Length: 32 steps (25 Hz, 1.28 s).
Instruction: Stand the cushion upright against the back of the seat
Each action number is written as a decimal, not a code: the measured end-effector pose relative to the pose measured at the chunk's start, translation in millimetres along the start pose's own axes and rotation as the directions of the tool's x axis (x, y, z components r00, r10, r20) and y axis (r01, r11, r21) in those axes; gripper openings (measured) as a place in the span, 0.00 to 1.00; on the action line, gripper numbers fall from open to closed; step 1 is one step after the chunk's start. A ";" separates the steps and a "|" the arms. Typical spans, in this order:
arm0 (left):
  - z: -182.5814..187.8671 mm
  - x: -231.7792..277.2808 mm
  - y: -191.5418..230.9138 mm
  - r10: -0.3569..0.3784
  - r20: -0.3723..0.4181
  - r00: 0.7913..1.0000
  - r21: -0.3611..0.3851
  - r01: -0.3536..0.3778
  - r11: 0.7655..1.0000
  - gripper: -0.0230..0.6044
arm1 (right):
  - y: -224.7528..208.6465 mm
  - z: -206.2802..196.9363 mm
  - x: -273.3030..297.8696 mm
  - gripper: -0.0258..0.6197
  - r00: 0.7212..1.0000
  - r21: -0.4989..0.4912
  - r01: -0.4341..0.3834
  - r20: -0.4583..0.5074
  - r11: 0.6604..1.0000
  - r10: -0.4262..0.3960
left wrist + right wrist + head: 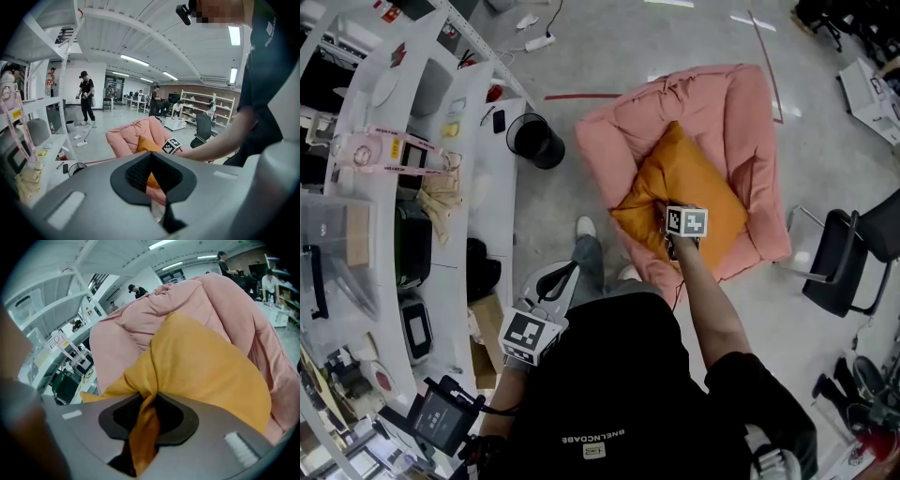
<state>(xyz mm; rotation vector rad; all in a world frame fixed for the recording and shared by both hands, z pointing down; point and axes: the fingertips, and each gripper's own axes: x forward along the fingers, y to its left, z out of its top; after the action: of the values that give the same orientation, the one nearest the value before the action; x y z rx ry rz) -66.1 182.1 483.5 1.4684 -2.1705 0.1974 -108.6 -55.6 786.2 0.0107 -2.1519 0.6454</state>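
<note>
The right gripper (143, 422) is clamped on a bunched fold of the orange cushion (680, 178), the cloth pinched between its jaws and trailing down through them. In the head view this gripper sits over the cushion's near edge, its marker cube facing up, at the end of an outstretched bare forearm.

The cushion rests on the seat of a pink padded lounge chair (741, 112), turned corner-on like a diamond, one corner pointing toward the chair's back. It appears to lie more flat than upright, though from steeply above the tilt is hard to judge.

The left gripper (152, 185) has its jaws pressed together with nothing between them. It is held low by the person's left side, well apart from the chair and aimed toward it.

A black wastebasket (534, 141) stands on the floor between the chair and a white shelving unit (478, 187). A black office chair (853, 253) stands to the right of the pink one.
</note>
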 end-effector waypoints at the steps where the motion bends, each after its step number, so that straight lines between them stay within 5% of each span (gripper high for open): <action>1: 0.0 0.4 -0.4 -0.001 0.003 1.000 0.001 0.001 1.000 0.05 | -1.4 -0.7 -1.2 0.18 1.000 0.025 -0.017 0.006 1.000 0.017; 9: 5.9 7.2 -10.6 -0.042 -0.005 0.999 0.031 0.042 0.999 0.05 | -2.5 8.3 -25.6 0.09 0.989 0.123 -0.059 0.143 0.991 0.042; 21: 22.2 25.6 -18.9 -0.149 -0.001 0.989 0.067 0.149 0.987 0.05 | -5.4 14.1 -102.3 0.08 0.948 0.146 -0.047 0.318 0.988 -0.002; 32: 44.9 69.0 -20.5 -0.333 -0.035 0.942 0.174 0.334 0.926 0.05 | -22.4 40.0 -167.6 0.07 0.872 0.200 0.047 0.470 0.979 -0.138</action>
<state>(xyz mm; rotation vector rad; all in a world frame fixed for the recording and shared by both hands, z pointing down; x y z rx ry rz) -82.1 99.3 475.0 1.9093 -1.8994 0.2792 -28.4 -129.4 650.8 0.4149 -2.5397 0.8500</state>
